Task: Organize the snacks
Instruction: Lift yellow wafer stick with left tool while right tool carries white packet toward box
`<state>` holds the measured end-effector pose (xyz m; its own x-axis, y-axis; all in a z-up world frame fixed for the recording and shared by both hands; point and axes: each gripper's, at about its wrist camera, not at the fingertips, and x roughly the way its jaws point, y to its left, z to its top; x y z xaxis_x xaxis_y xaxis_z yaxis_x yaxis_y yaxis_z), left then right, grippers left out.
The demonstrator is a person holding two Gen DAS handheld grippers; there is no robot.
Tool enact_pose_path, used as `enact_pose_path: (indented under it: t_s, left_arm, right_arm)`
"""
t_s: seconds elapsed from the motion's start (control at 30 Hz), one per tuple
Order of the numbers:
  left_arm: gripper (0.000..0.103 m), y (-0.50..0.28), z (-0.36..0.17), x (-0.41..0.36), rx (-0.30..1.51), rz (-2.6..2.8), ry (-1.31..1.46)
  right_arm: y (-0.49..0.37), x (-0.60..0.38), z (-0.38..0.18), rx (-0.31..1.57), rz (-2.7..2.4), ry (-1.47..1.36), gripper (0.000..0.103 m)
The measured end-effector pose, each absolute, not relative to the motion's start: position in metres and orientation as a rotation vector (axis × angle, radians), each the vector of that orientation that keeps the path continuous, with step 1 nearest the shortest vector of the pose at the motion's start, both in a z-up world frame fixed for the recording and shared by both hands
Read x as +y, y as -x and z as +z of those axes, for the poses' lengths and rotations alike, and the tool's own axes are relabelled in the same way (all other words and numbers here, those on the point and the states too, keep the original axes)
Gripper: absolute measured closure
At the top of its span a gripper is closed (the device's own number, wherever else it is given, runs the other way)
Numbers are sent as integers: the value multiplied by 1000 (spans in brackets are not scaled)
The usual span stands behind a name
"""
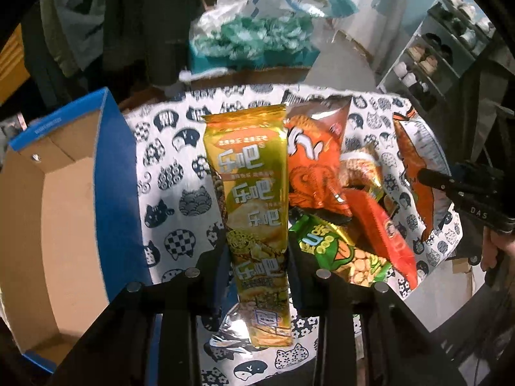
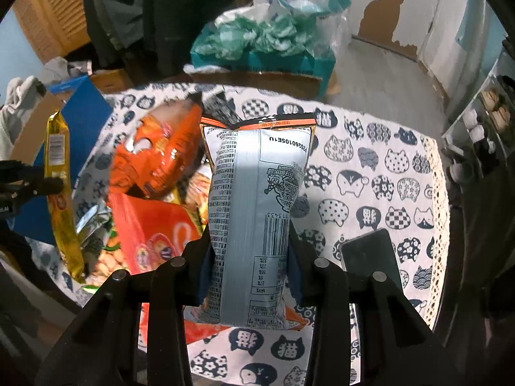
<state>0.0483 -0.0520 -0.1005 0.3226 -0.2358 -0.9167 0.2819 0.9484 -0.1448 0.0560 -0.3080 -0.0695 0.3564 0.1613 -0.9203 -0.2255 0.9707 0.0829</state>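
My left gripper (image 1: pixel 257 257) is shut on a long gold snack packet (image 1: pixel 251 177), held upright above the cat-print tablecloth (image 1: pixel 173 173). Left of it stands an open blue cardboard box (image 1: pixel 116 160) with a brown inside. A pile of snacks lies to the right: an orange bag (image 1: pixel 312 167), a green corn-snack bag (image 1: pixel 338 251) and a red packet (image 1: pixel 383 225). My right gripper (image 2: pixel 251 251) is shut on a silver-backed bag (image 2: pixel 254 193) with an orange top edge, printed back facing the camera. The left gripper (image 2: pixel 48 186) and the gold packet (image 2: pixel 61 193) also show at the right wrist view's left edge.
A dark phone (image 2: pixel 370 257) lies flat on the tablecloth (image 2: pixel 370 177) right of the held bag. Teal plastic bags (image 2: pixel 257 41) sit on a carton behind the table. A shoe rack (image 1: pixel 434 58) stands at the far right. The table's lace edge (image 2: pixel 437 193) runs along the right.
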Motion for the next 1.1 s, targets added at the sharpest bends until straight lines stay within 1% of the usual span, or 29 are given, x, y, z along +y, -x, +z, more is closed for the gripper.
enact_pose_path:
  t_s: [0.5, 0.7, 1.1]
  left_arm:
    - [71, -32, -54, -47, 1054, -355, -55]
    - [71, -24, -29, -42, 962, -328, -79]
    - [71, -16, 4, -1, 867, -251, -51]
  right_arm:
    - [-53, -279, -31, 1085, 310, 48, 66]
    - [-55, -260, -14, 1047, 341, 51, 66]
    - [-67, -207, 10, 996, 403, 58, 66]
